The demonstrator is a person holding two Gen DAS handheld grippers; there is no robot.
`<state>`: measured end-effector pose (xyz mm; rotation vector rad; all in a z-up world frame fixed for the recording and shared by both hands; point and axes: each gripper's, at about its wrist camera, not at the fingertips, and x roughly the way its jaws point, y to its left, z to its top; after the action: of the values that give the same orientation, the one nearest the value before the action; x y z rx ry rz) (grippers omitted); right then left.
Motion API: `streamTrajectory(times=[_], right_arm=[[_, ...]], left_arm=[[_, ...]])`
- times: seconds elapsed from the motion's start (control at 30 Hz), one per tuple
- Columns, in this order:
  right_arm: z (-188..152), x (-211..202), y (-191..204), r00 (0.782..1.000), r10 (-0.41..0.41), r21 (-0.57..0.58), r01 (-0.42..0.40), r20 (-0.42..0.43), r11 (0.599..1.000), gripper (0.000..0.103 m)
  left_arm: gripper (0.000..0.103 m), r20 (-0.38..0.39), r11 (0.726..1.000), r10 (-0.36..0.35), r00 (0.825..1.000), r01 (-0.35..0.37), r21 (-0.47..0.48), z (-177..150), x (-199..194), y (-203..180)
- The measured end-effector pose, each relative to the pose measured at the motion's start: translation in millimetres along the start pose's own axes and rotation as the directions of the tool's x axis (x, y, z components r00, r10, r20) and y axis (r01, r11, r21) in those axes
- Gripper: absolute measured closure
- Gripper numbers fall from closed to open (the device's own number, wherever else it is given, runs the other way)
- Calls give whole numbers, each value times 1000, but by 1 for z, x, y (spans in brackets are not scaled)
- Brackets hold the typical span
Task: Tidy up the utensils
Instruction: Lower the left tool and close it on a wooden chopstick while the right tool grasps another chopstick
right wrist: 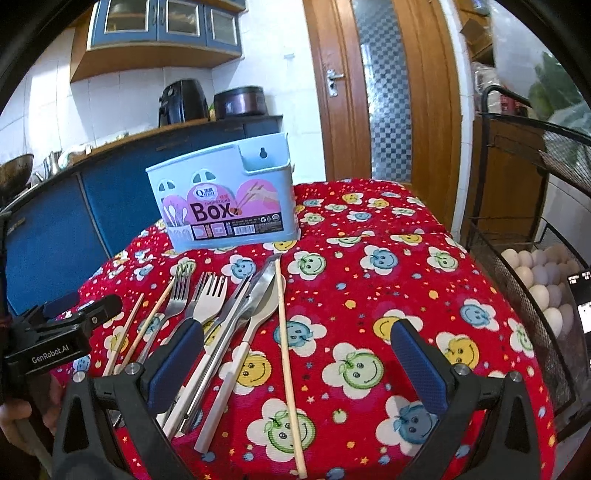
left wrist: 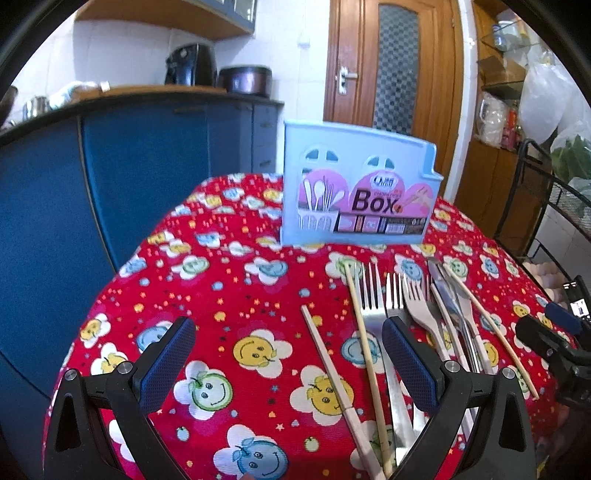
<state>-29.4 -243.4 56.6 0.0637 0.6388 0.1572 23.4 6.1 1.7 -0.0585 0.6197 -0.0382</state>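
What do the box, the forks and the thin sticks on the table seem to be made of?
Box: probably plastic, pale blue, smooth, with moulded edges and cut-out windows.
Forks: apparently metal, silver and shiny with bright reflections.
Sticks: apparently wood or bamboo, pale tan and matte, likely chopsticks.

A home kitchen, plainly. Blue base cabinets (left wrist: pixel 129 177) run under a wooden countertop (right wrist: pixel 122 134) that carries a black air fryer (right wrist: pixel 183 101) and a dark cooker pot (right wrist: pixel 240 101), with steel pans at the far end. Glass-fronted wall cupboards (right wrist: pixel 166 22) hang above white tiles. A wooden door (right wrist: pixel 373 88) stands behind, and a black wire rack (right wrist: pixel 517 236) holds a heap of eggs (right wrist: pixel 543 277). The table wears a red smiley-flower cloth (right wrist: pixel 388 295).
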Motion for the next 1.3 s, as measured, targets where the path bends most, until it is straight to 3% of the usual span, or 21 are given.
streamTrajectory(times=[0.2,0.27,0.4,0.53,0.87,1.17,1.23,1.3], right_arm=[[18,12,-9,995,18,-5,-19,-100,1000,0],[22,18,-12,991,3,-22,-6,-134,1000,5],[28,36,-15,977,-2,-51,-10,-215,999,19],[29,48,-11,961,17,-90,-44,-278,995,34],[33,74,-12,907,34,-122,-93,-421,988,59],[41,87,-12,862,54,-130,-138,-504,982,79],[44,88,-15,855,62,-116,-141,-515,983,92],[45,88,-18,851,82,-91,-150,-518,984,95]], left_arm=[[3,-101,1000,-15,995,15,-1,5,14,4],[3,-127,1000,0,992,2,14,5,17,4],[14,-204,999,25,979,-20,27,7,29,6],[22,-279,1000,4,960,1,19,7,40,9],[38,-381,993,17,924,27,111,13,51,-6],[65,-457,985,-39,889,111,132,21,56,-15],[76,-466,984,-56,883,128,123,22,57,-16],[88,-470,983,-65,880,138,123,23,57,-18]])
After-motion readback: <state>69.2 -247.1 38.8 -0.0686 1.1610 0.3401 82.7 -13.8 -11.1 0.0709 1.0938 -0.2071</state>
